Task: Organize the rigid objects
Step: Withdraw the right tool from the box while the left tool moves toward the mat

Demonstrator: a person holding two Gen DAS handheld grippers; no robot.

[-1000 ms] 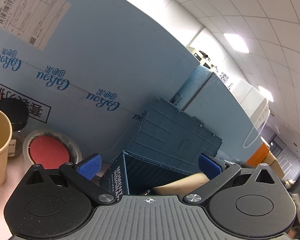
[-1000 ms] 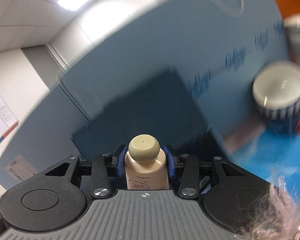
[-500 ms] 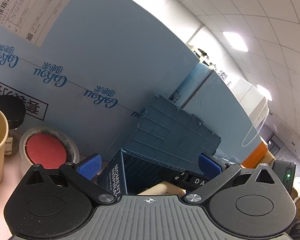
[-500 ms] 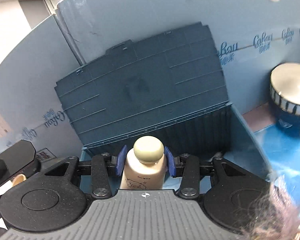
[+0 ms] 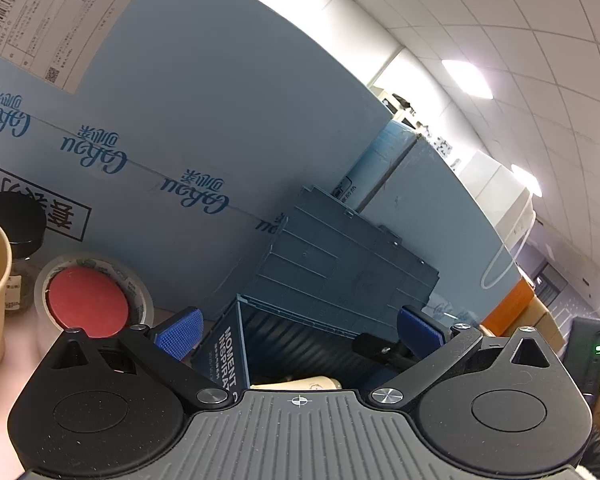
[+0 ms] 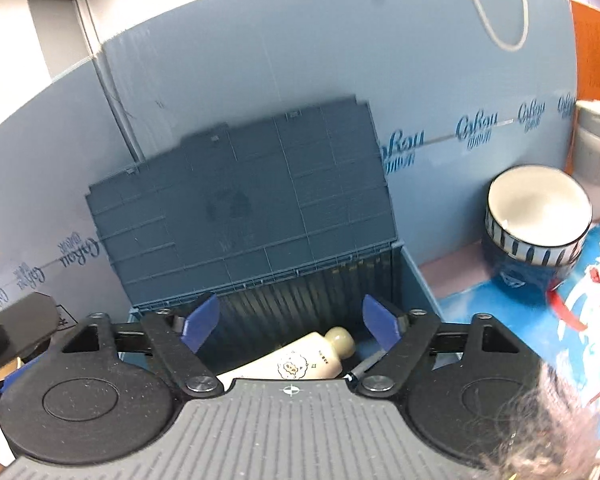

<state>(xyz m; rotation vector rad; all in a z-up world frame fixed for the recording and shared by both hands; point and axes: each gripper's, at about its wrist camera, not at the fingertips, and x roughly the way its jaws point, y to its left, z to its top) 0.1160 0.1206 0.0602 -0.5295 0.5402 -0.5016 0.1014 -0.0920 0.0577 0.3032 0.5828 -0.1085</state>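
Since a second ago the right gripper (image 6: 290, 326) let go: jaws opening, tilted down over the open dark-blue plastic storage box (image 6: 416, 280), where the cream squeeze bottle (image 6: 300, 364) lies. Only the left view shows the wide-open, empty left gripper (image 5: 298, 330) and red-centred tape roll (image 5: 88, 308).

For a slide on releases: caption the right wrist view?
Right gripper opening above the dark blue storage box, cream bottle lying inside, clear of its pads.
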